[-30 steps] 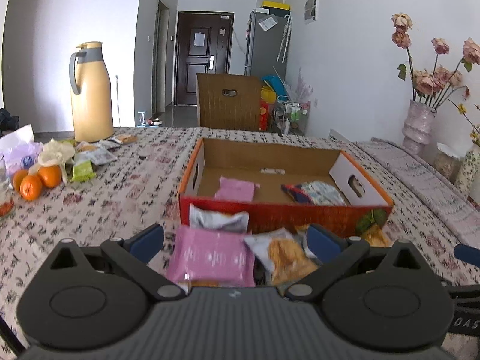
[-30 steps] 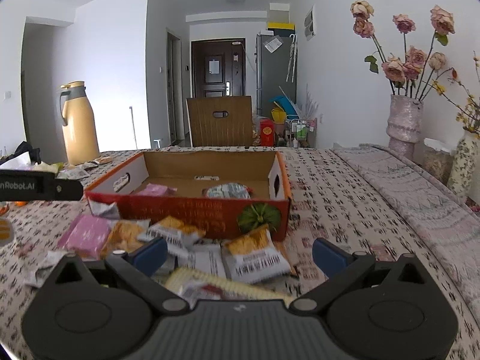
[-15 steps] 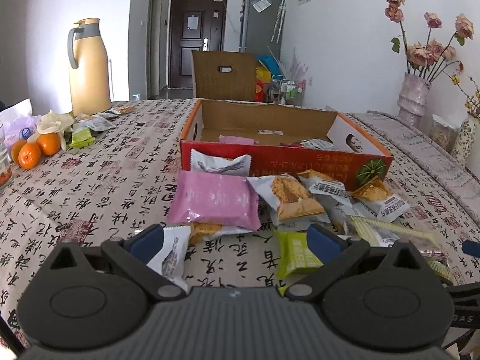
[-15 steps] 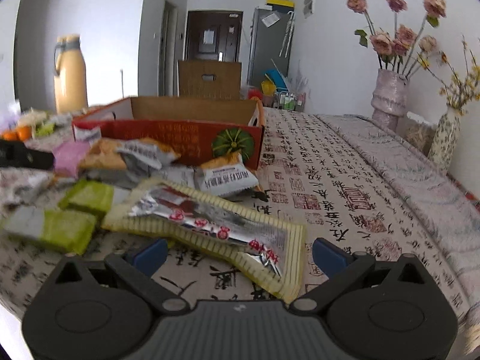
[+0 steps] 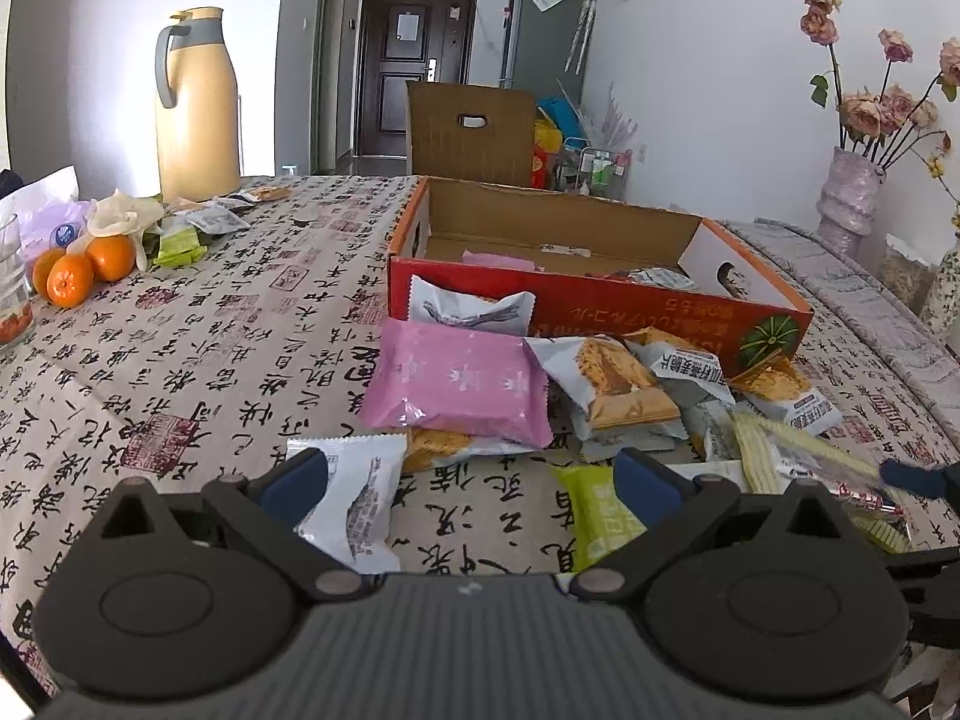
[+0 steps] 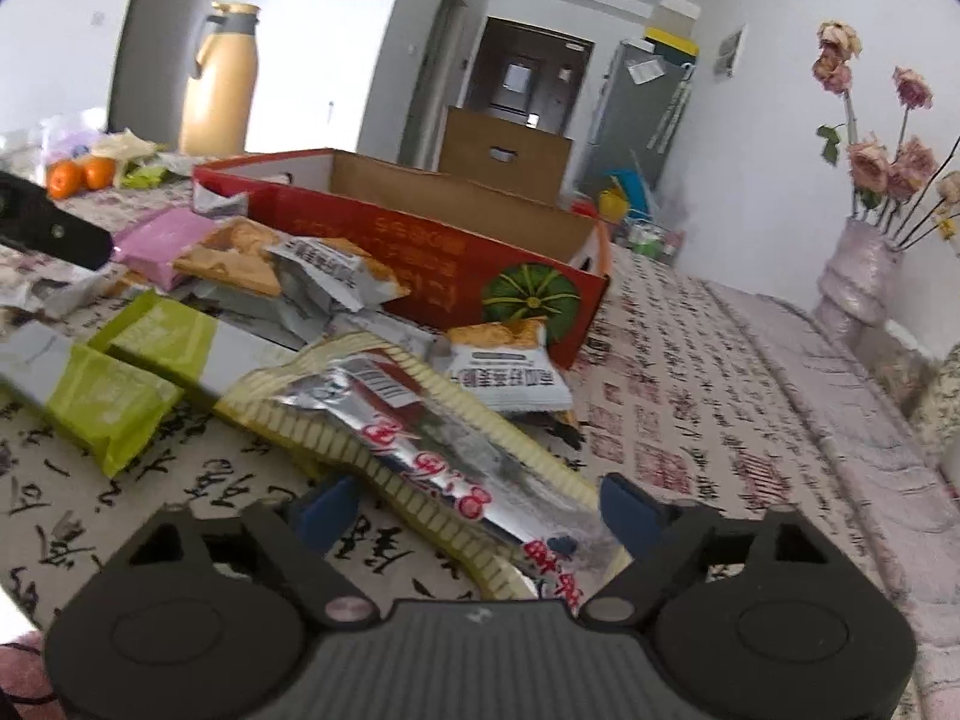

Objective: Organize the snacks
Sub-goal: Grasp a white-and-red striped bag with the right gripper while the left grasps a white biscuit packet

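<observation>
Right gripper [image 6: 474,501] spread wide around the long cream-edged silver foil snack packet [image 6: 420,420] near the table's front edge; close squarely mid-packet, then lift toward the red cardboard box [image 6: 420,228]. Left gripper [image 5: 468,474] wide, empty.

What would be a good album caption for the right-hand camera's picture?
Open right gripper straddling a long yellow-edged snack packet, with the red cardboard box waiting behind the pile.

snack packets [image 5: 459,381] before box [image 5: 594,306], on table [image 5: 198,348]
</observation>
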{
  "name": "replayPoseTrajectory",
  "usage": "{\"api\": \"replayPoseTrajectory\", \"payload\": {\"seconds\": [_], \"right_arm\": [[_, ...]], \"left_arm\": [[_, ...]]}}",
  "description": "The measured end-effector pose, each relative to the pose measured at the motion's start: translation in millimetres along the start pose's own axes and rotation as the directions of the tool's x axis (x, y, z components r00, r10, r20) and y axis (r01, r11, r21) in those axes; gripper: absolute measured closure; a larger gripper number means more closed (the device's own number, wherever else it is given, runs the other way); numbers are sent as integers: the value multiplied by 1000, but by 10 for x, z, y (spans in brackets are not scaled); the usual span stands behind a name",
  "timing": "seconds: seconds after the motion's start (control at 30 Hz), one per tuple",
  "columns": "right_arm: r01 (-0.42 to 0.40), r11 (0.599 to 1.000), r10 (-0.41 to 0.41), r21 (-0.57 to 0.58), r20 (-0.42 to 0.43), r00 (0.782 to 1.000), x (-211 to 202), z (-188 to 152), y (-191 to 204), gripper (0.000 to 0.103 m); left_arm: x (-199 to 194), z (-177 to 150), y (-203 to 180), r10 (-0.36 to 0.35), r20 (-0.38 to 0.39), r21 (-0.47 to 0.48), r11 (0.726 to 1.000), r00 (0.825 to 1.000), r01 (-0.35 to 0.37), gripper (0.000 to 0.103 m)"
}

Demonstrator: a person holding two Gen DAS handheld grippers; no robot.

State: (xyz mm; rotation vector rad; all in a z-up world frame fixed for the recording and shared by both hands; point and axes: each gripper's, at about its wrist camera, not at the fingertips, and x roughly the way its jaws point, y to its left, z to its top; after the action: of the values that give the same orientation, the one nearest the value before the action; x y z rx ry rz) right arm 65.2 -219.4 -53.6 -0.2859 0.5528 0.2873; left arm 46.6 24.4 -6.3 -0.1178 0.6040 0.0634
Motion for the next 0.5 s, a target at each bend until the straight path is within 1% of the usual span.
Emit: {"api": "replayPoseTrajectory", "payload": {"seconds": [0.13, 0.2, 0.3, 0.4, 0.5], "right_arm": [[8, 997, -8, 76, 8, 1000, -23, 11, -77, 54], [15, 993, -18, 115, 25, 1000, -76, 16, -113, 65], [0, 982, -10, 188, 51, 999, -177, 56, -199, 72], [-31, 963, 13, 267, 67, 998, -256, 129, -309, 78], [-60, 939, 41, 339, 61, 997, -275, 189, -422, 78]], "left_arm": [[-2, -1, 11, 1, 1, -4, 1000, 1000, -1, 0], [-7, 1, 23, 3, 2, -7, 1000, 1000, -3, 0], [-12, 10, 36, 6, 5, -12, 1000, 1000, -6, 0], [9, 11, 45, 10, -3, -17, 1000, 1000, -10, 0], [1, 14, 54, 10, -2, -22, 1000, 1000, -10, 0]]}}
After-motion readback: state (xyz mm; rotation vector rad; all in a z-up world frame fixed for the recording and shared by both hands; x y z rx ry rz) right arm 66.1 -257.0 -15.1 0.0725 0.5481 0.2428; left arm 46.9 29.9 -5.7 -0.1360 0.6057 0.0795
